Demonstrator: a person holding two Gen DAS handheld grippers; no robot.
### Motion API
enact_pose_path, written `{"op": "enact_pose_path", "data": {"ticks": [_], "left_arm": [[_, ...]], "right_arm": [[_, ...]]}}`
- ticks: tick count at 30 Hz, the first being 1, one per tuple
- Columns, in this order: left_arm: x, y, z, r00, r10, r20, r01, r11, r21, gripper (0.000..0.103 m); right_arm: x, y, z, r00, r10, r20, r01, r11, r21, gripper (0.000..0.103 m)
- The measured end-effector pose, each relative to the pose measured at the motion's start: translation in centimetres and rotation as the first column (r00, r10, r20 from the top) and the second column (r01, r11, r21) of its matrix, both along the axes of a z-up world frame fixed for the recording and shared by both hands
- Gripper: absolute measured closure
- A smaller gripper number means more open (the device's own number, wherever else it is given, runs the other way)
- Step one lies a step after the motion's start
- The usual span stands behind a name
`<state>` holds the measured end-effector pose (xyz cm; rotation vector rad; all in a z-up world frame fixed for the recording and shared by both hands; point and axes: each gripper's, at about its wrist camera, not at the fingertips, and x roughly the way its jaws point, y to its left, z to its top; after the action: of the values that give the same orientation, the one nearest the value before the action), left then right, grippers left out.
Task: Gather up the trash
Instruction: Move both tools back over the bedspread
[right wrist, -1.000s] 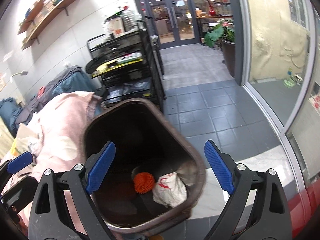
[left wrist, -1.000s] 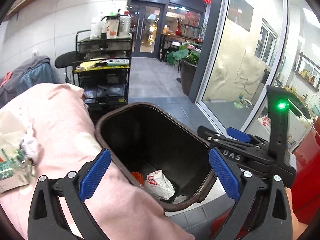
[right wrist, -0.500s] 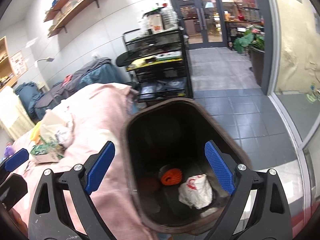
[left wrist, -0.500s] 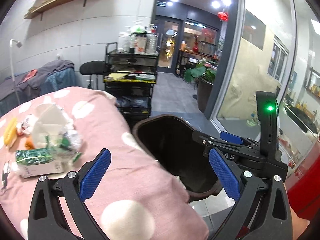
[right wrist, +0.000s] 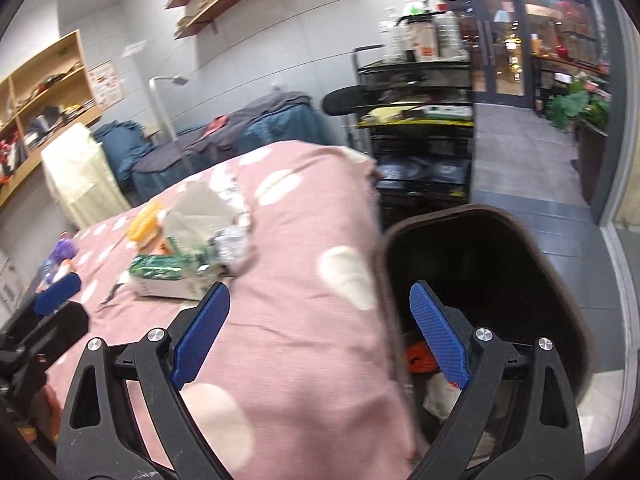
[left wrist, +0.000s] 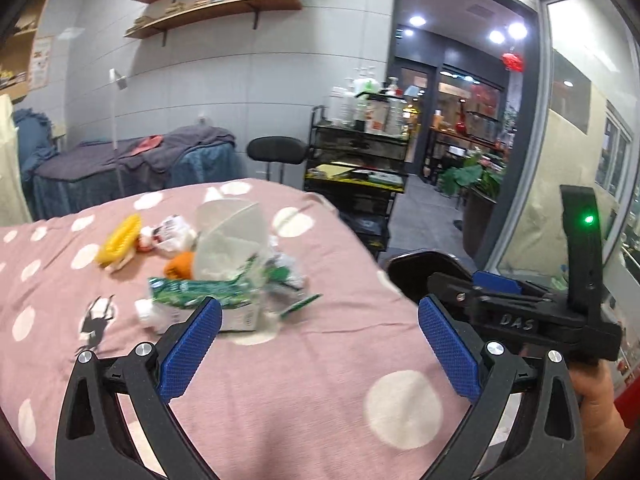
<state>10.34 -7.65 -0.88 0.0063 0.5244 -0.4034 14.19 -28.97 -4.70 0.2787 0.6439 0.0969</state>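
Pink bedspread (left wrist: 304, 392), trash pile (left wrist: 224, 276) beyond left hand-held gripper (left wrist: 316, 344)

The pink polka-dot cover (left wrist: 304, 392) is matt woven cloth. On it, the green carton (left wrist: 200, 300) looks like printed paper beside crinkly clear plastic wrap (left wrist: 280, 276). The brown bin (right wrist: 520, 272) is smooth plastic. Gripper pads (right wrist: 438, 340) are textured blue rubber.

Trash (left wrist: 224, 280) on bed (left wrist: 304, 380) (bin (right wrist: 480, 264) right)
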Motion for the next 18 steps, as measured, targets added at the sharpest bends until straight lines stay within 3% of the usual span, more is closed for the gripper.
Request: {"op": "enact_pose_path", "data": {"ticks": [9, 18], "left_arm": [[0.5, 7.3, -1.4, 0.985, 0.166, -0.046, -0.166, 0.986, 0.002, 0.006], [1.9, 12.4, -3.5, 0.963, 0.238, -0.129, -0.238, 0.971, 0.014, 0.006]], "right_arm": [[2.4, 5.2, 0.2, 0.99, 0.138, -0.032, -0.137, 0.99, 0.023, 0.013], [5.0, 9.2, -0.6, 0.967, 0.233, -0.104, -0.234, 0.972, 0.007, 0.013]]}}
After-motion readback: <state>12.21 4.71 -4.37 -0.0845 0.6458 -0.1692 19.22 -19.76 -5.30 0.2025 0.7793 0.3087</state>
